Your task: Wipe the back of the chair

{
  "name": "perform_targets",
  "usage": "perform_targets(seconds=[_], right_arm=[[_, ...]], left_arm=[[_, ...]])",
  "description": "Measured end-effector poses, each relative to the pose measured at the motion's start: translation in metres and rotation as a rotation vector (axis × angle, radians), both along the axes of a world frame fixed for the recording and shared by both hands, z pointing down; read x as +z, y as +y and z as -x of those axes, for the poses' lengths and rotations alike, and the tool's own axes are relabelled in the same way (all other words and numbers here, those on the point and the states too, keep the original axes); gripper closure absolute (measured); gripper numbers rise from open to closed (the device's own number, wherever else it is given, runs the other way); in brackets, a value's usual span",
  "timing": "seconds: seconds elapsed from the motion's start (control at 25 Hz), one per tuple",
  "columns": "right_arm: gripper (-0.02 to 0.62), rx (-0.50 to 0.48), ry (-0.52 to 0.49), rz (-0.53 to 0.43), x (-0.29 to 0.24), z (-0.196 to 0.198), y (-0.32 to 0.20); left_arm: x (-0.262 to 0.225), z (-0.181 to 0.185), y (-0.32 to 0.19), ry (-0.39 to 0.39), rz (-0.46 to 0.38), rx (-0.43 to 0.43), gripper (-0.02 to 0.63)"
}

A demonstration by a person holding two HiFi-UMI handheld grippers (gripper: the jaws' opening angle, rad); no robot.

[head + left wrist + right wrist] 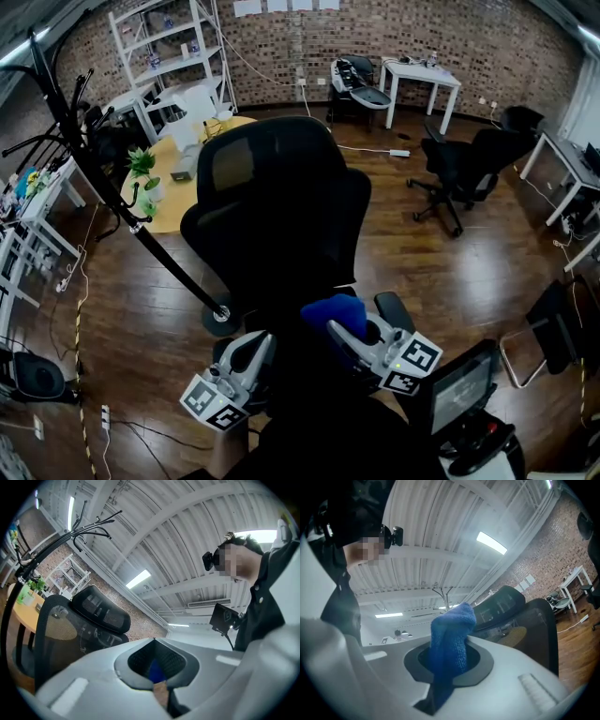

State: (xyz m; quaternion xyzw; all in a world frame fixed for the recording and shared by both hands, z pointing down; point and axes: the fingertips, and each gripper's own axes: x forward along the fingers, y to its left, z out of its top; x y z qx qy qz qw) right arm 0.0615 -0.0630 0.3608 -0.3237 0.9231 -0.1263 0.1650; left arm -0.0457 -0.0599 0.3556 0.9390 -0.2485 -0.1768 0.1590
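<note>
A black mesh office chair [277, 202] with a headrest stands in the middle of the head view, its back turned toward me. Both grippers sit low, just in front of the lower part of that back. My right gripper [342, 328] is shut on a blue cloth [335, 312], and the cloth [451, 641] bunches up out of the jaws in the right gripper view. My left gripper [265, 342] sits to the left of it, jaws closed with nothing held. The chair [70, 625] fills the left of the left gripper view, and the chair [525, 616] also shows at the right of the right gripper view.
A black coat rack [112, 197] leans across the left side, next to a round wooden table [173, 192] with a potted plant [142, 169]. A second black chair [469, 159], a white desk [422, 75] and white shelves [173, 47] stand farther off. A small screen [464, 389] is at lower right.
</note>
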Motion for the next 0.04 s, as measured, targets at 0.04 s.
perform_targets(seconds=[0.04], right_arm=[[0.565, -0.001, 0.004, -0.001, 0.0001, 0.0011, 0.0008]], left_arm=[[-0.0003, 0.0004, 0.0007, 0.002, 0.000, -0.002, 0.602]])
